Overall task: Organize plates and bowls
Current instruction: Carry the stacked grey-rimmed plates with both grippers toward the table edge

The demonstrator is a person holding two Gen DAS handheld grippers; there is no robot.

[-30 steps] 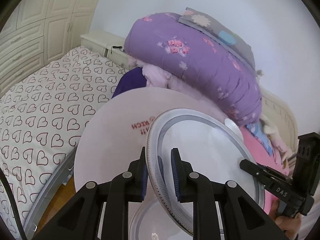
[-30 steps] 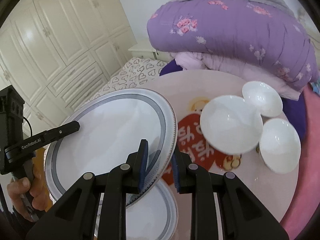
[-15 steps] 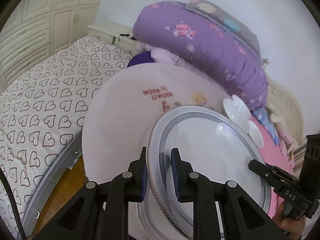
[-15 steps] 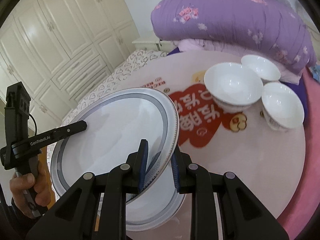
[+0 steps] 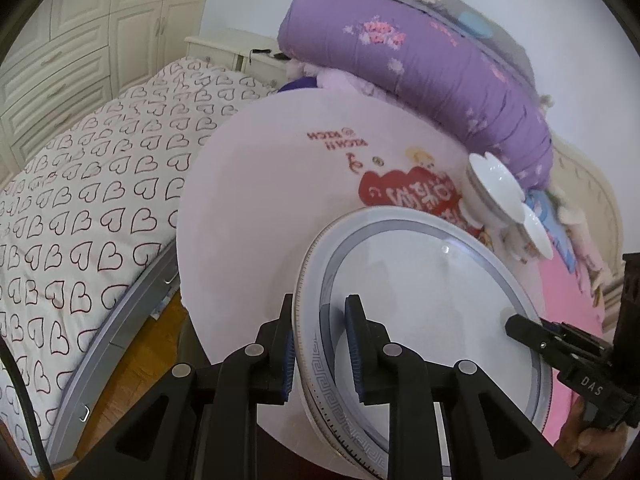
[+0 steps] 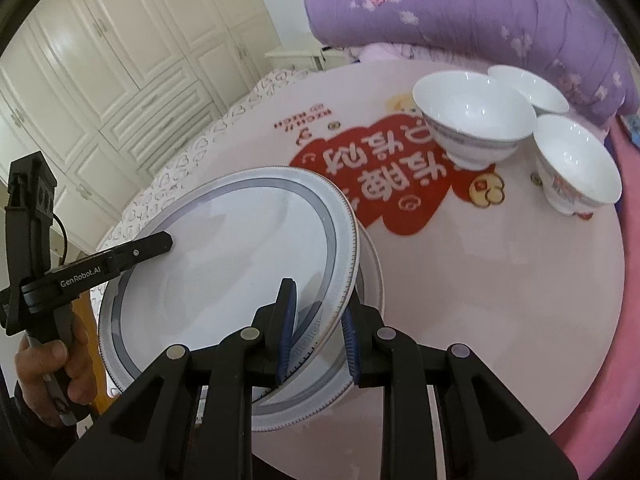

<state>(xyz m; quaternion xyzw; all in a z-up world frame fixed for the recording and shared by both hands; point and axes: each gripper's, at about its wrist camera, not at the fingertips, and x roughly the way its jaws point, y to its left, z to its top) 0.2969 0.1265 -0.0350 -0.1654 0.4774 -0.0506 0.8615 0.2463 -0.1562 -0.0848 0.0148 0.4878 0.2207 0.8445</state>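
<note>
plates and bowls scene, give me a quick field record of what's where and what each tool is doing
surface: round pink table with red print
held plate: grey-rimmed plate, tilted, gripped at opposite rims
left tool: shut on the plate's rim; its jaws have just eased open slightly, rim between them
right tool: shut on the plate's rim
lower plate: second plate flat on the table, right under the held one
bowls: three white bowls clustered at the table's far side, upright, not stacked
background: purple quilt, heart-print bed
</note>
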